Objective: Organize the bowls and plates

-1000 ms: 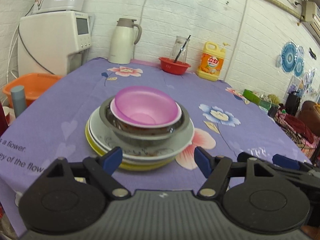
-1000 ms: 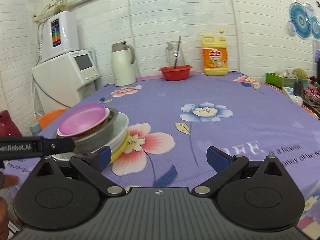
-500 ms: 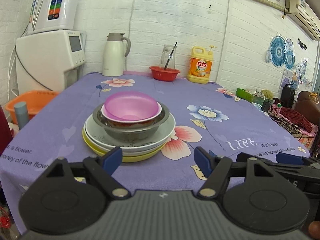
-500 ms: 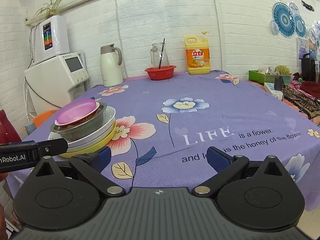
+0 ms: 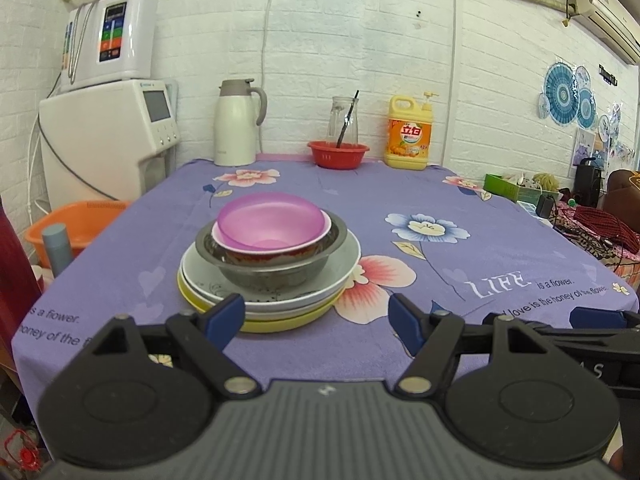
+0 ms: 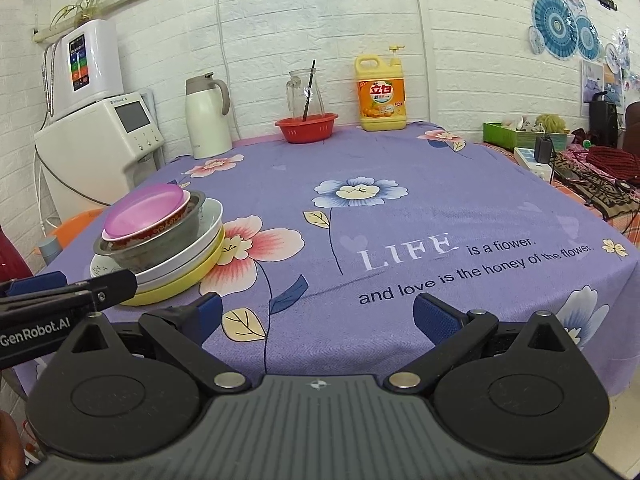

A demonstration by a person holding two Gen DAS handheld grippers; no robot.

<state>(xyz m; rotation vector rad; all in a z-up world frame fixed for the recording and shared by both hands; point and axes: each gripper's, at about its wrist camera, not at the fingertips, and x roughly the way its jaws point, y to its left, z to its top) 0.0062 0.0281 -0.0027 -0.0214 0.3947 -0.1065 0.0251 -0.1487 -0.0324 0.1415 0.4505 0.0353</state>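
Looks finished: pink bowl (image 5: 272, 226) tops the stack at 12 o'clock. Both tongs, left gripper (image 5: 316, 314) and right gripper (image 6: 318, 316), gape wide, empty. Next, probably nothing.

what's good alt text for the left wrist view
Open left tongs hover, empty, before a stack on a purple floral tablecloth: pink bowl in a steel bowl on plates.
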